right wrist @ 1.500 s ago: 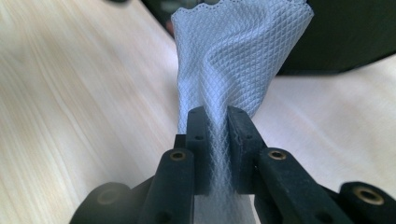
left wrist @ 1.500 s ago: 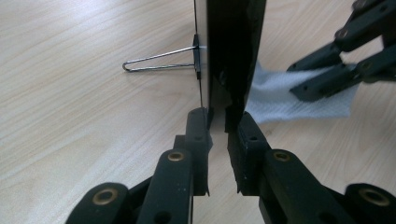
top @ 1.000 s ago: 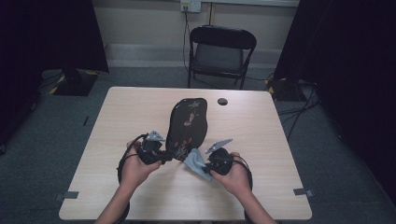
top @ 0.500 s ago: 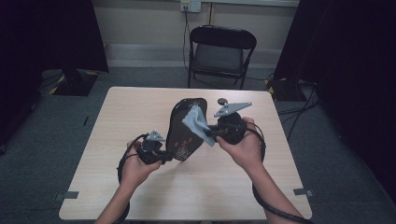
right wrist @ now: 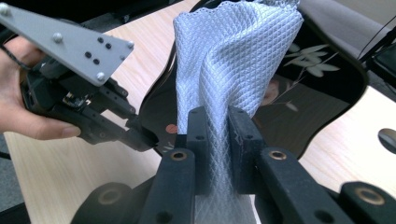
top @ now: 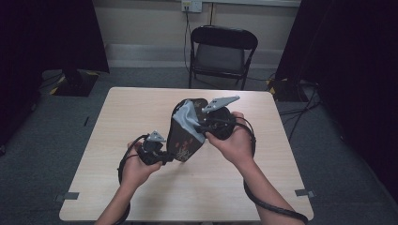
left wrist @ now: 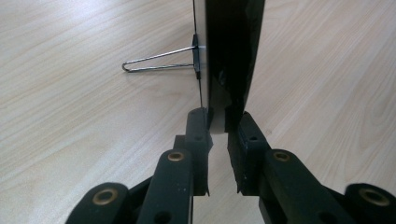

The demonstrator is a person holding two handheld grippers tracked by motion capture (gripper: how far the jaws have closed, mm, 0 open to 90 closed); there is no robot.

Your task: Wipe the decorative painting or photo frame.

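Your left gripper [left wrist: 217,123] is clamped on the edge of the black tray [top: 187,136], propping it upright on the table [top: 141,112] so its face is exposed. Your right gripper [right wrist: 217,119] pinches the grey cloth [right wrist: 233,60], draped against that face, ready to wipe.

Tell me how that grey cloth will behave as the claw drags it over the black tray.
The grey cloth is probably floppy: it droops in folds from the right claw. Its quilted weave looks grippy, so it may catch rather than glide on the glossy black tray. It seems light; the left claw, clamped on the tray's edge, should keep that steady.
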